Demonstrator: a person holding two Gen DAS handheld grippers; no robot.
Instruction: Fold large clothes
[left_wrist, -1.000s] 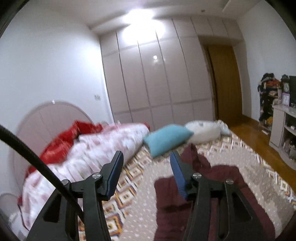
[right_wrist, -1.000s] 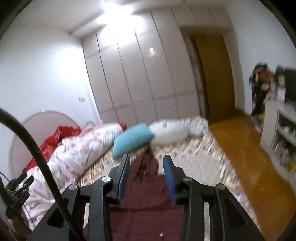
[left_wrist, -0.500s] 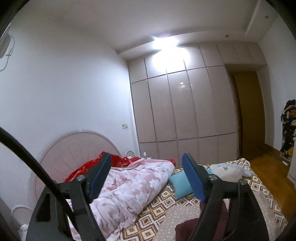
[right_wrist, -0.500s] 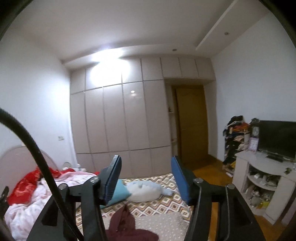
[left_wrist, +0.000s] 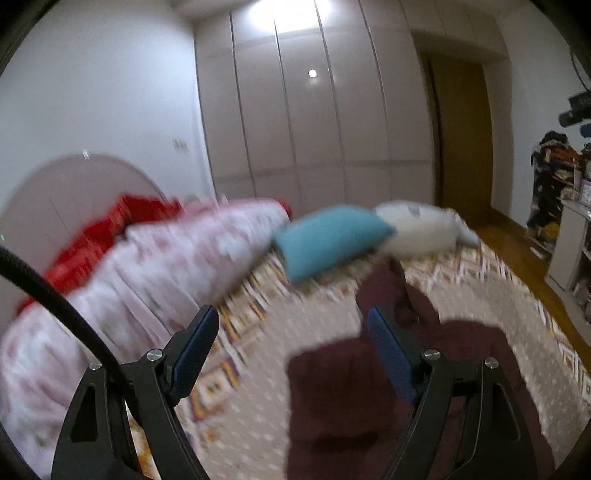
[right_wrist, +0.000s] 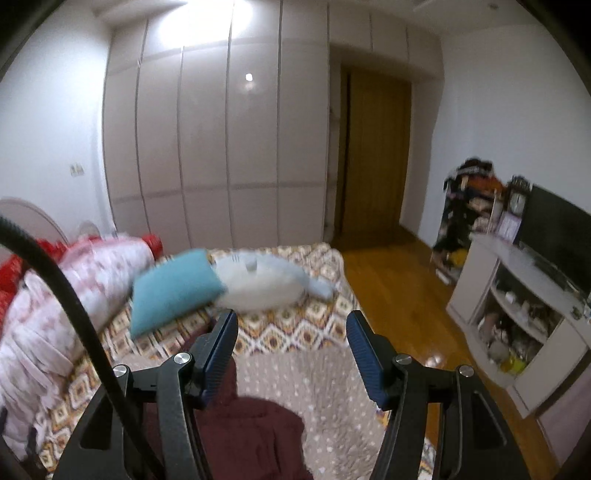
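A dark maroon garment lies spread on the beige dotted bed cover, part of it folded over with a long piece reaching toward the pillows. My left gripper hovers above its left part, open, with nothing between the blue pads. In the right wrist view the maroon garment lies low and left, under my right gripper. The right jaws are opening, with nothing between them. The picture is motion-blurred.
A pink floral quilt and red bedding fill the bed's left side. A teal pillow and a white plush lie at the far end. Right of the bed are the wood floor and a white TV stand.
Both views swung up toward the wall and wardrobe, then came back down over the bed. Both grippers' jaws stand wider than a second ago. The garment lies as before.
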